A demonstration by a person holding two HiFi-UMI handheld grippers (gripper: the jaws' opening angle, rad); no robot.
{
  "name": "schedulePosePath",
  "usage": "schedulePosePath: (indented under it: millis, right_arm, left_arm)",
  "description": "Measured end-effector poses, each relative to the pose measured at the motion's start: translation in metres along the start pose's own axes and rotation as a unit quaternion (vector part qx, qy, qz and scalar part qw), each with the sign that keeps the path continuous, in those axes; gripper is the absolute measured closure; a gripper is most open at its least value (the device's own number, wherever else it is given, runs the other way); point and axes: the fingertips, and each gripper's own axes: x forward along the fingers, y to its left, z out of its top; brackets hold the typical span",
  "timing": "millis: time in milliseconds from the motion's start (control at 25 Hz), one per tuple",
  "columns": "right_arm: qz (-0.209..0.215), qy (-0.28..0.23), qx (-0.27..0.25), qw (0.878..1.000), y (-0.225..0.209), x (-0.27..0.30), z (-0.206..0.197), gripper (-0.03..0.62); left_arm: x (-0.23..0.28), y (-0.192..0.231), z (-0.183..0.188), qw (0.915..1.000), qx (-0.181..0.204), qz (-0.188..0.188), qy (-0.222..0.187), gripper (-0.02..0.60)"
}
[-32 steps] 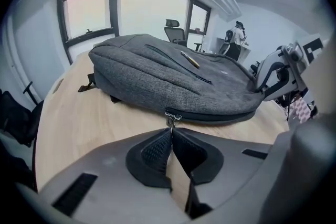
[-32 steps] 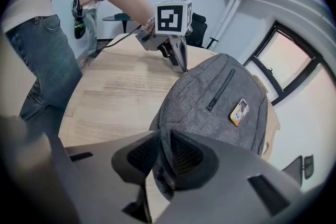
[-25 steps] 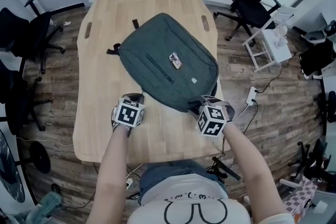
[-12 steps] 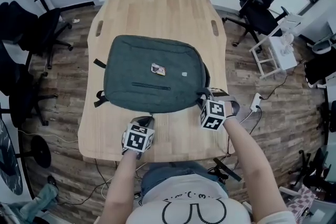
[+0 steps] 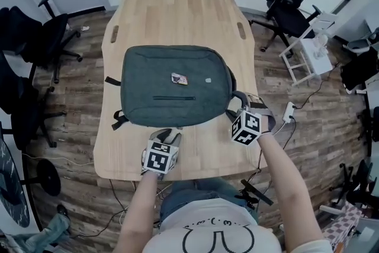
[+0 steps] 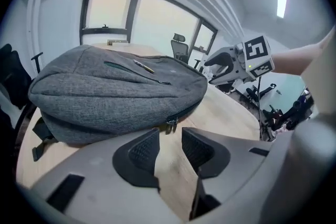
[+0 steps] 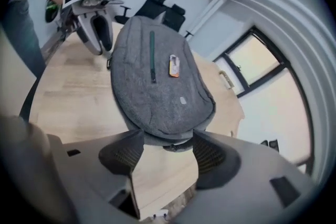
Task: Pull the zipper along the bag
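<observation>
On the pale wooden table (image 5: 177, 3) a grey fabric backpack (image 5: 174, 86) lies flat across the middle, front face up, with its long lower edge towards the person. The left gripper (image 5: 169, 134) hovers at that near edge. Its jaws have just been opening and now stand apart with only bare tabletop between the pads, while the small metal zipper pull (image 6: 170, 124) hangs on the side seam just beyond the tips, untouched. The right gripper (image 5: 237, 108) waits at the backpack's right end. Its jaws have also just been opening and are spread wide, with the rounded end of the backpack (image 7: 163, 86) at their mouth but not pressed by either pad. As it looks, neither tool has a hold on anything, so this seems a pause between grips. The pull sits about midway along the near edge, which suggests part of the run is covered, though the seam is too dark to tell which stretch is closed.
</observation>
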Motion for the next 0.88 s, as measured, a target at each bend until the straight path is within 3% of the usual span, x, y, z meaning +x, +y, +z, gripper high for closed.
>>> schedulePosePath:
  millis: [200, 320, 400, 440, 520, 720, 880]
  right_arm:
    - [-0.053, -0.035, 0.141, 0.988, -0.014, -0.03, 0.002, 0.26]
    - [-0.072, -0.052, 0.232, 0.969, -0.018, -0.046, 0.002, 0.253]
    - [-0.082, -0.071, 0.288, 0.951, -0.023, -0.059, 0.008, 0.247]
    - [-0.092, -0.081, 0.309, 0.943, -0.027, -0.068, 0.012, 0.285]
    - [-0.124, -0.105, 0.333, 0.929, -0.039, -0.09, 0.018, 0.542]
    - [-0.148, -0.173, 0.359, 0.905, -0.055, -0.129, 0.038, 0.542]
    - [-0.158, -0.226, 0.425, 0.862, -0.061, -0.163, 0.039, 0.542]
  left_arm:
    - [-0.019, 0.016, 0.013, 0.9993, 0.009, 0.018, -0.03, 0.455]
    - [-0.029, 0.017, 0.021, 0.9987, 0.017, 0.019, -0.043, 0.462]
    - [-0.039, 0.019, 0.03, 0.9968, 0.019, 0.036, -0.07, 0.537]
    - [-0.046, 0.022, 0.036, 0.9945, 0.018, 0.048, -0.091, 0.561]
    - [-0.061, 0.024, 0.049, 0.9878, 0.014, 0.068, -0.139, 0.566]
    - [-0.094, 0.027, 0.076, 0.9742, 0.02, 0.097, -0.203, 0.566]
    - [-0.12, 0.02, 0.094, 0.9617, 0.018, 0.117, -0.247, 0.566]
